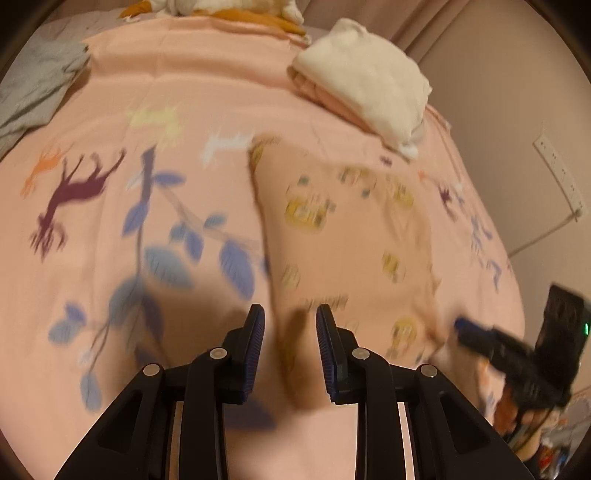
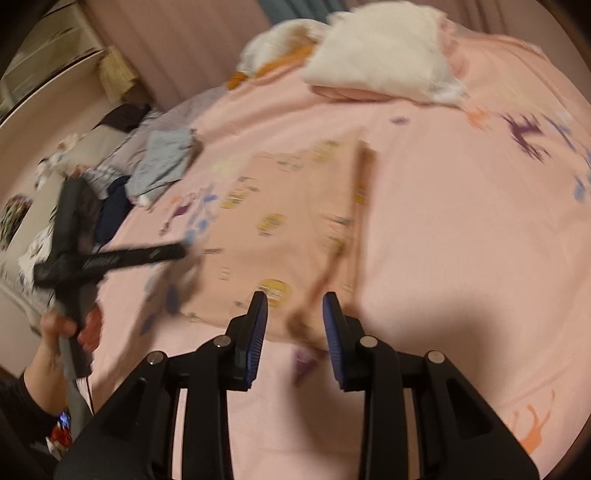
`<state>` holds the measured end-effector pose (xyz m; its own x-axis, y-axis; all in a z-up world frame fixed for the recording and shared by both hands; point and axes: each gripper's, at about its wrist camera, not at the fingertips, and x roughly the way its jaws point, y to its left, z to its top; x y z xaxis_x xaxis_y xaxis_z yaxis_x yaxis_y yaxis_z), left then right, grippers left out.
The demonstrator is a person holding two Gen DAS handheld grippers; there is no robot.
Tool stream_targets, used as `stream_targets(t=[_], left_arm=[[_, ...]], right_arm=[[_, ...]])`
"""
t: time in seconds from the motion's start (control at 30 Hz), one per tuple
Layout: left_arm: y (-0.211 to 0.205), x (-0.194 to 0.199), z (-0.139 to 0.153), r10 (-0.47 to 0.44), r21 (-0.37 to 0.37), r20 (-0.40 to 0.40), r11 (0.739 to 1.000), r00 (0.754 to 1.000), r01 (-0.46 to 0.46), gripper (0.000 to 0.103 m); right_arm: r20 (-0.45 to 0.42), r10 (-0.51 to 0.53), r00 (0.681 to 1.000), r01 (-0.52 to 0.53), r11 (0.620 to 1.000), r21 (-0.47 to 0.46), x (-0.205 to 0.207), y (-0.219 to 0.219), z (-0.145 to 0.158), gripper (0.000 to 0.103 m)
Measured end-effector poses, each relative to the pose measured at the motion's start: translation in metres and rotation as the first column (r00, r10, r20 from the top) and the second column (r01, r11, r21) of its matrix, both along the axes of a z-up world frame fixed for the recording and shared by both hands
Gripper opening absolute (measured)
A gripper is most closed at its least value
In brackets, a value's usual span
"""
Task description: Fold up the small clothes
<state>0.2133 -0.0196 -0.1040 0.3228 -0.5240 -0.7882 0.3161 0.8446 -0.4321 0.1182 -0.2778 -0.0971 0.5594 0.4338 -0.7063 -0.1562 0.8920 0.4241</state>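
Note:
A small peach garment with yellow prints lies flat on the pink printed bed sheet, blurred by motion. My left gripper hovers over its near edge, jaws apart, pads not pressing the cloth. At the right of that view the other gripper reaches the garment's corner. In the right wrist view the garment has a folded darker edge running toward my right gripper. That edge hangs loose between the parted blue pads. The left gripper, held by a hand, is at the garment's left side.
A folded white and pink stack sits at the far right of the bed. A grey cloth lies at the far left, and orange and white fabric at the back. More clothes are piled by the bed's left edge.

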Motion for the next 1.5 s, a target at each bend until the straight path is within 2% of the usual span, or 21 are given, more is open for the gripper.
stream_targets(t=[0.13, 0.3, 0.4, 0.5, 0.67, 0.7, 0.87, 1.03, 1.13, 1.2, 1.27, 1.33, 1.5], left_arm=[[-0.018, 0.022, 0.001, 0.021, -0.026, 0.018, 0.999, 1.000, -0.020, 0.025], [-0.040, 0.053, -0.014, 0.033, 0.058, 0.037, 0.998, 0.999, -0.035, 0.025], [-0.042, 0.066, -0.029, 0.041, 0.073, -0.002, 0.997, 0.999, -0.040, 0.025], [-0.040, 0.076, -0.036, 0.059, 0.067, -0.015, 0.996, 0.998, -0.058, 0.030], [-0.031, 0.083, -0.037, 0.089, 0.024, -0.048, 0.996, 0.995, -0.088, 0.032], [-0.028, 0.081, -0.034, 0.098, 0.013, -0.046, 0.995, 0.994, -0.097, 0.032], [-0.028, 0.056, -0.022, 0.053, 0.035, 0.005, 0.998, 0.999, -0.054, 0.032], [-0.036, 0.030, -0.020, -0.009, 0.072, 0.053, 0.997, 0.999, 0.005, 0.032], [-0.040, 0.027, -0.026, -0.023, 0.108, 0.066, 0.994, 0.998, 0.016, 0.032], [-0.040, 0.028, -0.028, -0.019, 0.103, 0.057, 0.995, 0.998, 0.013, 0.032], [-0.040, 0.030, -0.029, -0.016, 0.100, 0.050, 0.995, 0.999, 0.011, 0.032], [-0.040, 0.029, -0.030, -0.018, 0.102, 0.051, 0.995, 0.999, 0.013, 0.033], [-0.038, 0.029, -0.033, -0.009, 0.092, 0.043, 0.996, 0.999, 0.005, 0.035]], right_arm=[[0.023, 0.087, 0.996, -0.087, 0.996, -0.002, 0.013, 0.033, -0.003, 0.027], [-0.029, 0.135, 0.990, -0.136, 0.990, -0.024, 0.029, 0.061, -0.027, 0.022], [-0.065, 0.121, 0.991, -0.122, 0.993, -0.007, 0.031, 0.058, -0.040, 0.019], [-0.086, 0.124, 0.989, -0.119, 0.991, 0.055, 0.027, 0.049, -0.043, 0.019], [-0.096, 0.162, 0.982, -0.155, 0.985, 0.080, 0.017, 0.045, -0.035, 0.019], [-0.085, 0.163, 0.983, -0.155, 0.984, 0.093, 0.016, 0.042, -0.031, 0.023], [0.004, 0.056, 0.998, -0.057, 0.995, 0.087, 0.033, 0.019, -0.009, 0.023], [0.056, -0.070, 0.996, 0.067, 0.996, 0.054, 0.088, 0.003, 0.002, 0.022], [0.011, -0.129, 0.992, 0.129, 0.992, 0.011, 0.121, -0.003, -0.012, 0.021], [-0.063, -0.174, 0.983, 0.171, 0.984, -0.052, 0.139, -0.007, -0.030, 0.018], [-0.093, -0.200, 0.975, 0.195, 0.979, -0.058, 0.143, -0.010, -0.042, 0.012], [-0.091, -0.215, 0.972, 0.212, 0.976, -0.042, 0.142, -0.014, -0.040, 0.007], [-0.032, -0.171, 0.985, 0.170, 0.985, -0.029, 0.120, -0.008, -0.019, 0.016]])
